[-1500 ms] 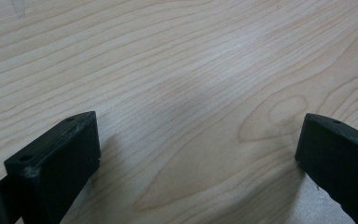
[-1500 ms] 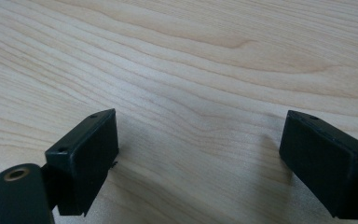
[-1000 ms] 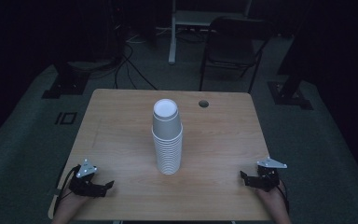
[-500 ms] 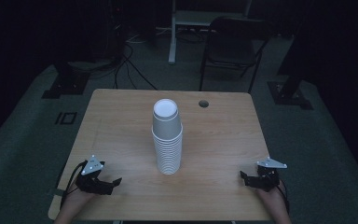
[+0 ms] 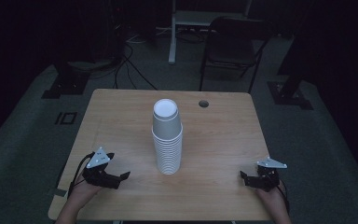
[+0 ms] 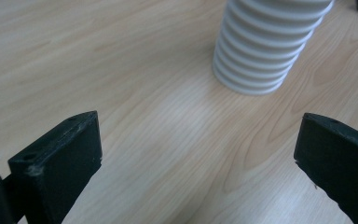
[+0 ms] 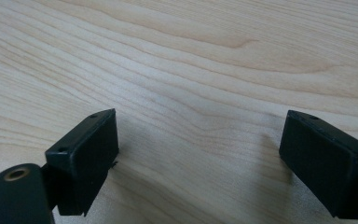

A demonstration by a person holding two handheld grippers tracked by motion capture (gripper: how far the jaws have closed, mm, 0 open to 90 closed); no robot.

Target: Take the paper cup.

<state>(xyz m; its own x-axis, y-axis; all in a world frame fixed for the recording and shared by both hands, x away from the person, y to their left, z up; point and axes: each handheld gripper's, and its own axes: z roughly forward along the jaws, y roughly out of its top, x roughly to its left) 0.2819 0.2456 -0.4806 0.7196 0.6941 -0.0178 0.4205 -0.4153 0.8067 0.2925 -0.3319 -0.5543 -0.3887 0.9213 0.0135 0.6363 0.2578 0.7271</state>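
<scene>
The left gripper has its jaws spread wide apart with nothing between them but bare wood. In the left gripper view the stack of white paper cups stands ahead of the jaws and a little toward the right-hand one, near but not touching. The right gripper also has its jaws wide apart and empty (its own view shows wood grain between them), and it sits well apart from the stack, close to the counter's right edge.

From the high view the stack of white paper cups stands upright near the middle of the wooden counter, roughly between the two grippers and a little farther from the person. The cups are nested mouth-down, so the rolled rims form a ribbed column, and the flat white base of the top cup faces up. The stack leans very slightly, if at all.

The left hand comes in from the bottom left, holding its gripper low over the counter and angled toward the stack. The right hand comes in from the bottom right, its gripper low and pointing left along the near edge. Each gripper carries a grey three-cornered plate on top. A small round hole is in the counter near its far edge.
</scene>
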